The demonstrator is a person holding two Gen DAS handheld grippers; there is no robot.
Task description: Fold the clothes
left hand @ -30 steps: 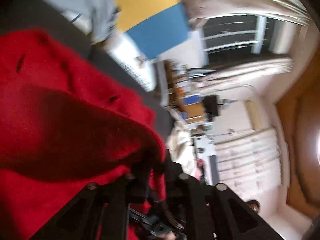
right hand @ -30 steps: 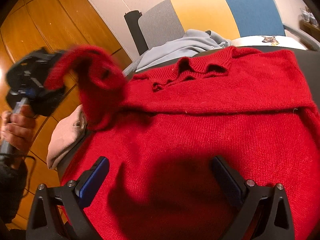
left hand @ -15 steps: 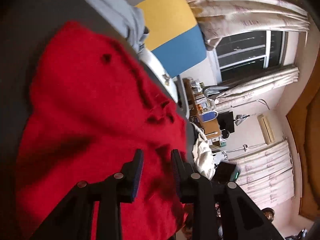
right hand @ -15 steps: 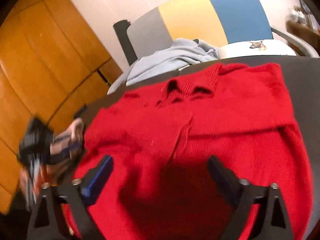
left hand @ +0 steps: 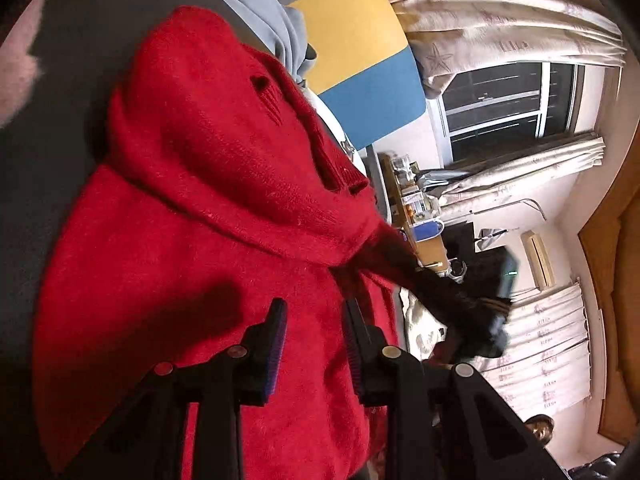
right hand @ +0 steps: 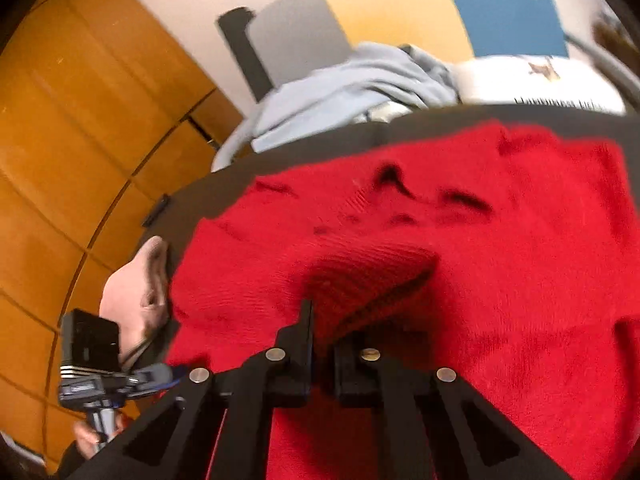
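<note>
A red knit sweater [left hand: 200, 200] lies spread on a dark table [left hand: 60, 120]. My left gripper [left hand: 314, 320] hovers just over its body, jaws a little apart with nothing pinched between them. In the right wrist view the sweater [right hand: 500, 280] fills the lower frame. My right gripper [right hand: 322, 332] is shut on a ribbed fold [right hand: 368, 276] of it, raised off the rest. That gripper also appears in the left wrist view as a dark shape [left hand: 472, 312] with red fabric stretched toward it. A hand holds the left gripper [right hand: 92, 360] at the table's left edge.
A light blue garment [right hand: 352, 80] is piled at the table's far edge, before a chair with a grey, yellow and blue back [right hand: 392, 4]. A white printed cloth [right hand: 540, 84] lies to its right. A pink garment [right hand: 132, 288] hangs off the table's left edge.
The left gripper let go of the red sleeve it held up, opened slightly and came down over the sweater. The right gripper went from wide open to shut on a ribbed fold and lifted it.
</note>
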